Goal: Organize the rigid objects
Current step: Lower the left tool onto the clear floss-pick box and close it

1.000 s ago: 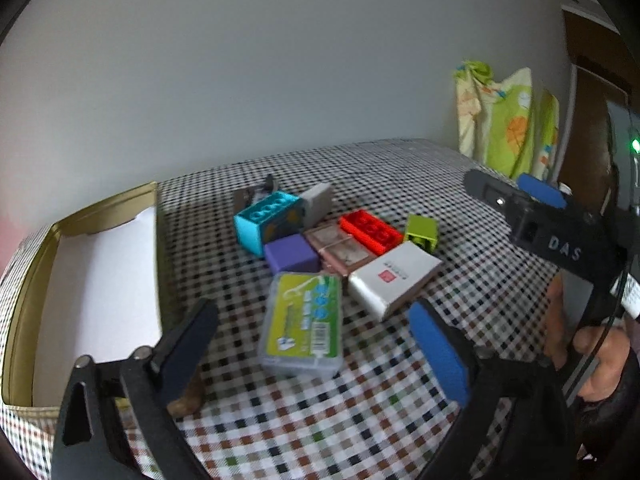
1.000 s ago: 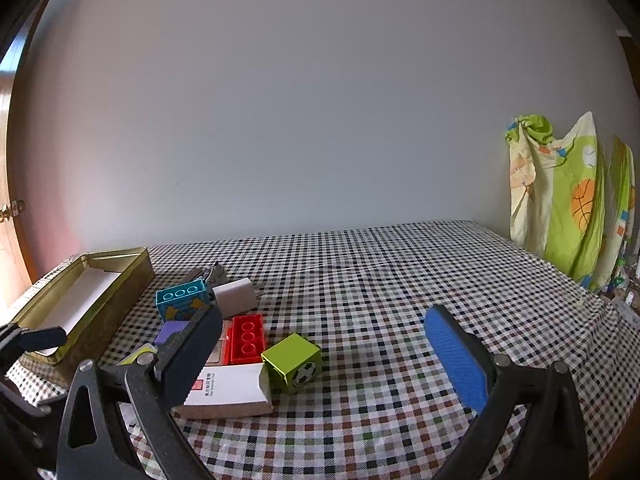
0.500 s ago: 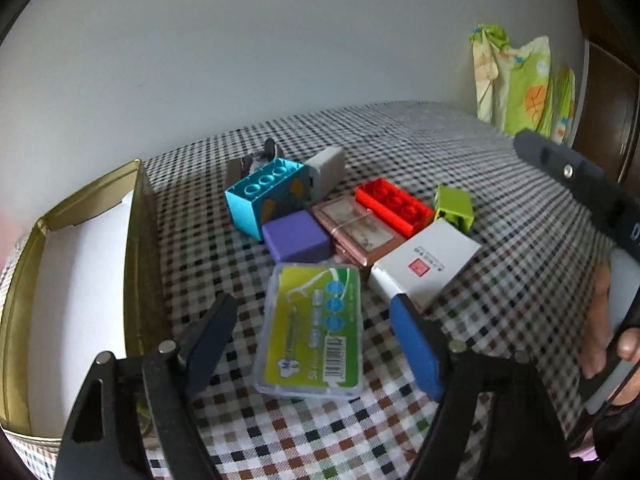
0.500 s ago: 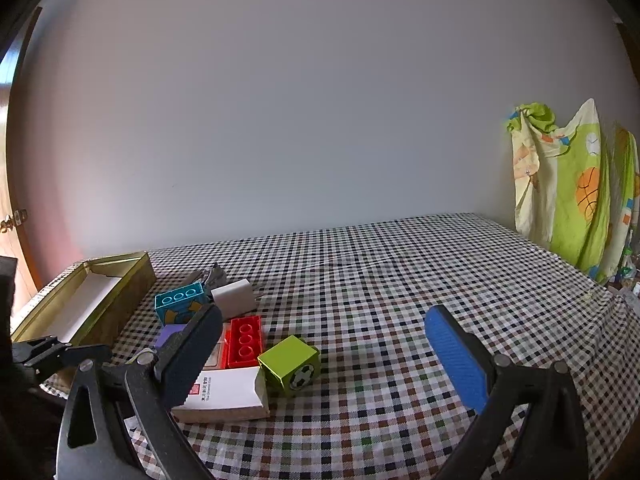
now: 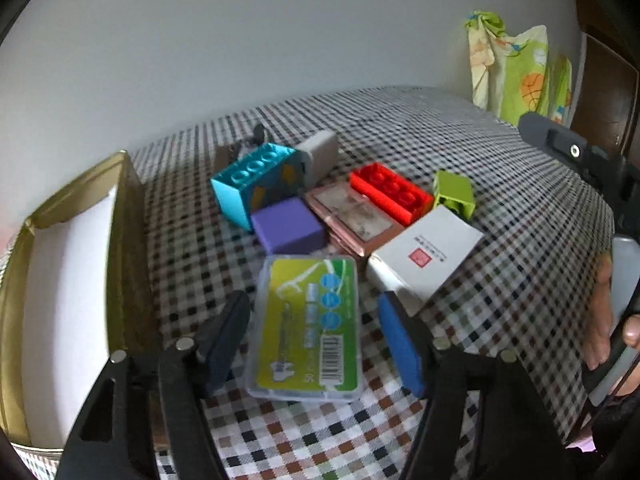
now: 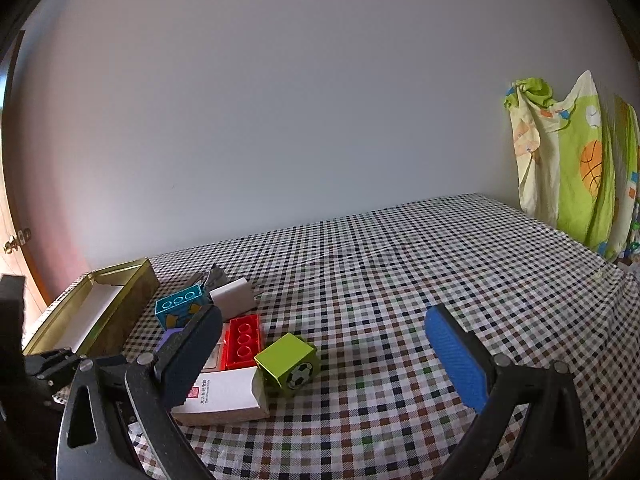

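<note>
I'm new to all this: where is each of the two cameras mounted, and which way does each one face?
Left wrist view: sits on the left gripper, angled down at a clear floss-pick case between its closing fingers, pads not yet touching; a hand shows at right.
Right wrist view: sits on the right gripper, looking almost level across the checked table toward the wall; its fingers stand open and empty.
Shared: both see the gold tin, red brick, green cube and white box.

Floss-pick case (image 5: 308,328) between closing jaws
</note>
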Demonstrator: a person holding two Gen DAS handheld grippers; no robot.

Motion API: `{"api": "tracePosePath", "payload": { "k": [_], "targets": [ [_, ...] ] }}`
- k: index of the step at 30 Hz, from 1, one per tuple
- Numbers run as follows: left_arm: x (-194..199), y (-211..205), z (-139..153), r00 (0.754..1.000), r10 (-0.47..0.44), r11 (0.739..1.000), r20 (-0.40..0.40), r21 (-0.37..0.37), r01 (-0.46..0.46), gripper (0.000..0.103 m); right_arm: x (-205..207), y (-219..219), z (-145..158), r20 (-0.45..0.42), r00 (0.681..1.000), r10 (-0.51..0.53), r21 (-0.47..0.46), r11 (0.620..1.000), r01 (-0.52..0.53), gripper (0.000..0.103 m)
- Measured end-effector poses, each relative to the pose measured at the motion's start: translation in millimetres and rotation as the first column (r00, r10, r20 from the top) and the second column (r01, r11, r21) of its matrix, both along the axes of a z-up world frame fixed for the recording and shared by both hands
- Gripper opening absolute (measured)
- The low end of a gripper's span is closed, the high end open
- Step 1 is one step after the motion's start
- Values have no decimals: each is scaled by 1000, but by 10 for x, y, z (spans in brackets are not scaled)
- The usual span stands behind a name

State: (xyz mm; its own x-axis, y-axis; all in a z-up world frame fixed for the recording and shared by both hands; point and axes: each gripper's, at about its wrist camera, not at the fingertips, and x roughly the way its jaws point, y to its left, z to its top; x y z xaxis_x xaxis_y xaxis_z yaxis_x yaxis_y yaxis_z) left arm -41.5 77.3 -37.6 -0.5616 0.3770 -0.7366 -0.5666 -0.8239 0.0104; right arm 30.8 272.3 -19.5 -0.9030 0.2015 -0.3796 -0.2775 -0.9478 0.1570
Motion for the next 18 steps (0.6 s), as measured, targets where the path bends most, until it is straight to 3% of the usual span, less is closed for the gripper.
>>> {"api": "tracePosePath", "payload": {
  "k": [5,8,18],
  "targets": [
    [-70,41,-105,999,11,999,51,-39,-9,67,-27,16,-15,9,1000,7,-12,1000,-7,102],
    [-116,11,-122,997,18,1000,78,-20,-16,66,-25,36,-15,9,1000,10,-20,1000,-10,102],
    [-112,15,-118,996,27,1000,83,-11,-27,62,-20,52,-5,13,1000,0,-30,1000,0,102]
  ]
}}
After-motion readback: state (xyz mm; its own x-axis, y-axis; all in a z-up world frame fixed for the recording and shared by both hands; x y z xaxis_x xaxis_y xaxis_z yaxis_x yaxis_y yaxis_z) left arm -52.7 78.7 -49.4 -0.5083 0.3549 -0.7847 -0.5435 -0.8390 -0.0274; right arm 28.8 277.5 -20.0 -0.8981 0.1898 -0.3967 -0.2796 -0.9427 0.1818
